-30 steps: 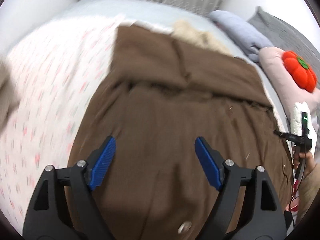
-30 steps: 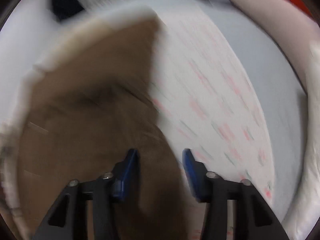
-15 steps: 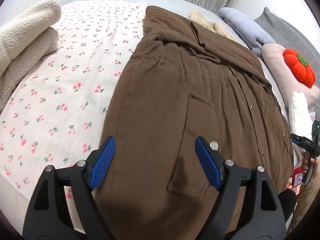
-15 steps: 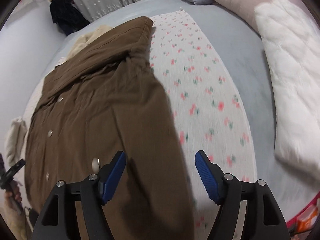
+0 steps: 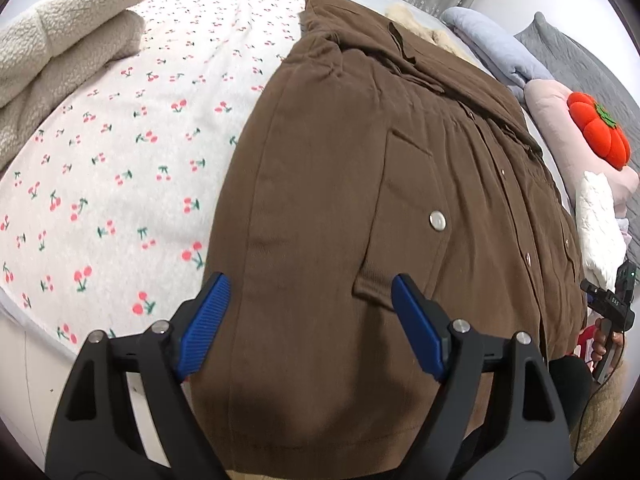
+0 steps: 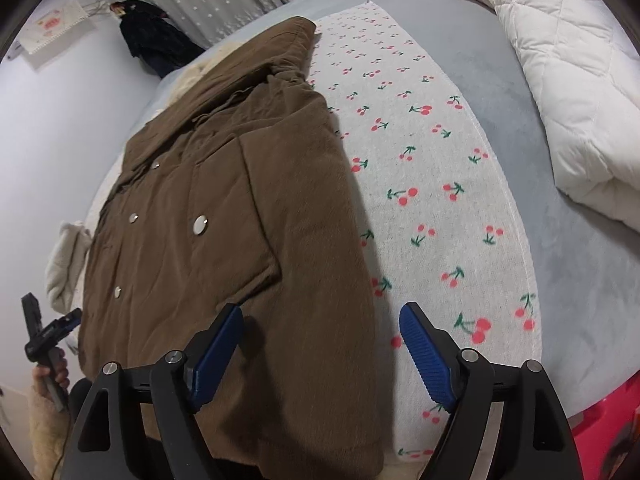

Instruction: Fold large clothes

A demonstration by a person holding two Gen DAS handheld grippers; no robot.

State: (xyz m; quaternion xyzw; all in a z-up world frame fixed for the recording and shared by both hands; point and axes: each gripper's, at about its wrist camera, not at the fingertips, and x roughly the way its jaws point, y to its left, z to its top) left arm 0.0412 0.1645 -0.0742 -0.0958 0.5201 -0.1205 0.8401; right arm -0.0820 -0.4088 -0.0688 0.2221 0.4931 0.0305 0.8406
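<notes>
A large brown coat [image 5: 360,184] with metal snap buttons lies flat on a white cherry-print blanket [image 5: 120,152], sleeves folded in, collar at the far end. It also shows in the right wrist view [image 6: 240,208]. My left gripper [image 5: 308,320] is open and empty, just above the coat's near hem, left of a pocket flap. My right gripper [image 6: 320,344] is open and empty over the coat's near right edge, where it meets the blanket [image 6: 440,200].
A cream fleece bundle [image 5: 60,40] lies at far left. A pink pillow with a red pumpkin cushion [image 5: 598,136], a blue-grey garment [image 5: 488,48] and a white quilt [image 6: 568,80] lie at the right side. A black garment [image 6: 156,44] hangs by the curtain.
Both grippers have pulled back toward the coat's near hem and lowered. The right gripper's jaws have widened. The coat has not moved.
</notes>
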